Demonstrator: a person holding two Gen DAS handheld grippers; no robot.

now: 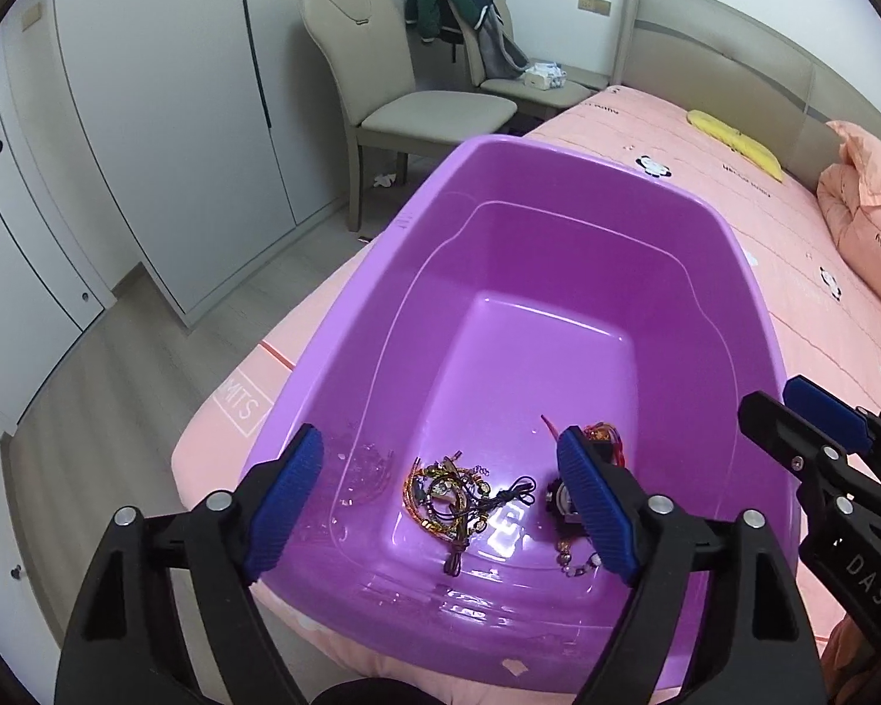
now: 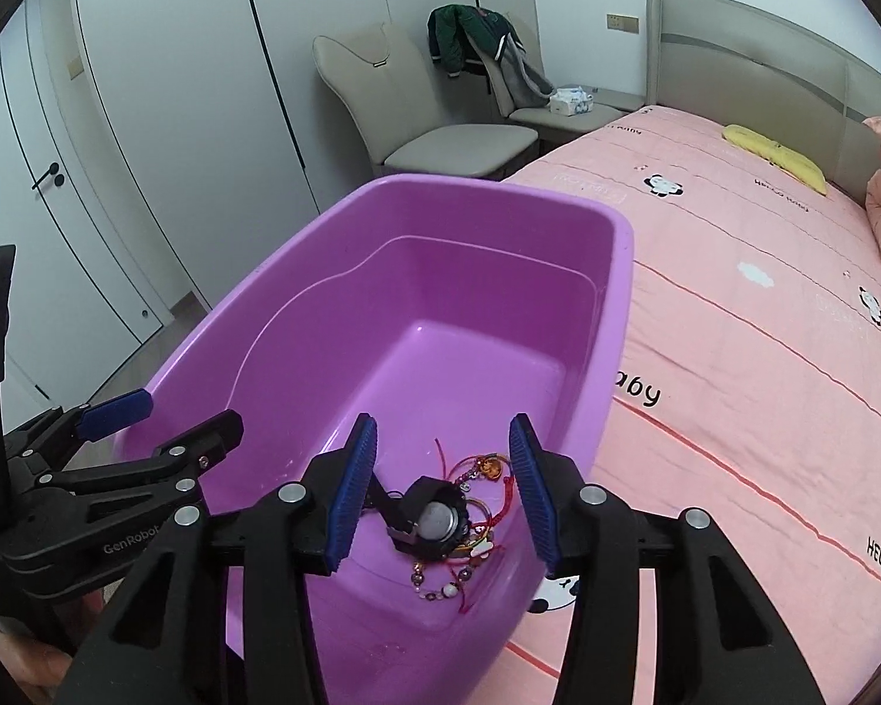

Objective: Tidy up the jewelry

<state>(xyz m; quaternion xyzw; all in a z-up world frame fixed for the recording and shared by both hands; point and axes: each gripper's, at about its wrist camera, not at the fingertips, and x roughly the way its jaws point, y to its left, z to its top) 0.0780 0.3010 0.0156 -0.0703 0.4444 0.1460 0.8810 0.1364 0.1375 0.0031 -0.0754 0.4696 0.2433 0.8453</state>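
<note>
pink bed (image 2: 763, 352) carries a purple plastic tub (image 1: 734, 270), its long axis going away from the cameras toward a chair (image 1: 417, 106). on the tub floor, at the near end, lie tangled bracelets (image 1: 446, 493) and a watch (image 2: 434, 520). left gripper (image 1: 440, 505) is wide open and empty, right gripper (image 2: 443, 496) is half open above the watch and not touching it.

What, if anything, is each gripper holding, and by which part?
Nothing. The left gripper and right gripper are both open above the jewelry and watch lying in the purple tub.
</note>
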